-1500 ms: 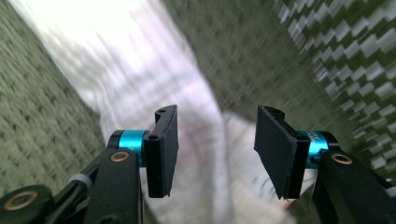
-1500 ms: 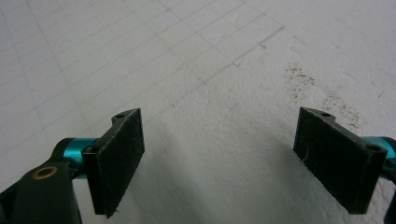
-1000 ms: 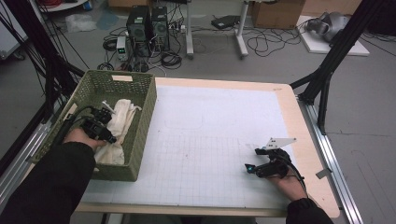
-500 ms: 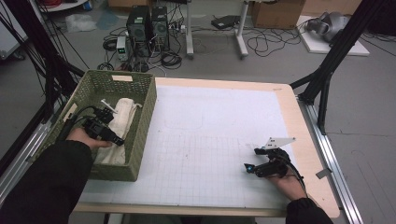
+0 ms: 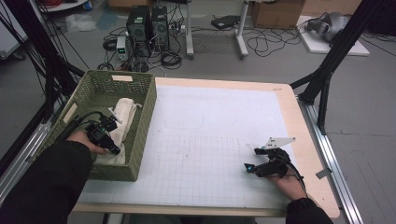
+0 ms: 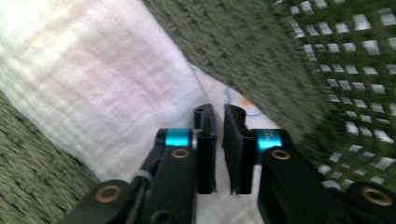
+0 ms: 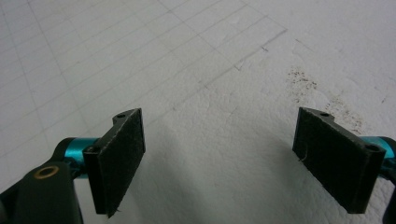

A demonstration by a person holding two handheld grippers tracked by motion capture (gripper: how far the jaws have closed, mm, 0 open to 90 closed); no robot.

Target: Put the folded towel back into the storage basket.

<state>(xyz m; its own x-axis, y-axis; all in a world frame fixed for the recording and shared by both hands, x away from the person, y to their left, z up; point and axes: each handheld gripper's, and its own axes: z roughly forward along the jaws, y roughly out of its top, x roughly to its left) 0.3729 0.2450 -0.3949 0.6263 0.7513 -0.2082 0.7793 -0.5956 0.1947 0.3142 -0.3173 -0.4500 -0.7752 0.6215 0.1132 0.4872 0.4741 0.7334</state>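
A green woven basket [image 5: 142, 135] stands at the table's left edge with a white cloth [image 5: 125, 112] lying in it. My left gripper [image 5: 106, 136] is down inside the basket over the cloth's near end. In the left gripper view its jaws [image 6: 219, 112] have just been closing and stand a narrow slit apart, tips against the white cloth [image 6: 93, 79]; I see no fabric pinched between the pads. The basket wall [image 6: 336, 70] rises to the right. My right gripper [image 5: 252, 167] rests on the white gridded mat [image 5: 210, 140], wide open [image 7: 220, 116] with nothing between its pads.
The mat [image 7: 210, 56] covers most of the wooden table [image 5: 308, 140]. Black frame struts [image 5: 327, 70] rise at the right rear corner. Computers and cables [image 5: 149, 28] lie on the floor beyond the far edge.
My left hand has sunk slightly toward the near end of the basket, onto the cloth. The right gripper has not moved.
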